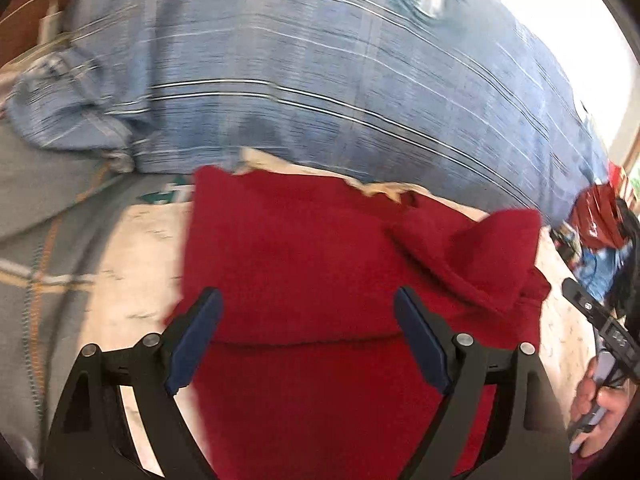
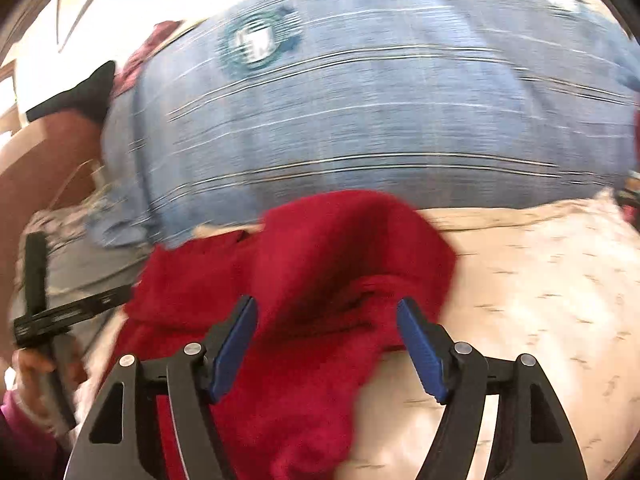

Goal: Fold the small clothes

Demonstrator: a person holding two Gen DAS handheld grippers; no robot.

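Note:
A small red fleece garment (image 1: 320,264) lies on a cream patterned sheet (image 1: 132,280), with a folded flap raised at its right side. My left gripper (image 1: 308,300) hangs open over its near half, nothing between the blue pads. In the right wrist view the same red garment (image 2: 312,280) is bunched and rumpled. My right gripper (image 2: 326,312) is open above that bunched part; the cloth lies loose beneath and between the fingers, with no pad pressing on it.
A large blue striped pillow (image 1: 340,80) fills the far side behind the garment. A grey checked blanket (image 1: 36,240) lies at the left. The cream sheet (image 2: 540,300) spreads to the right. A person's hand (image 1: 600,408) holds the other gripper at the right edge.

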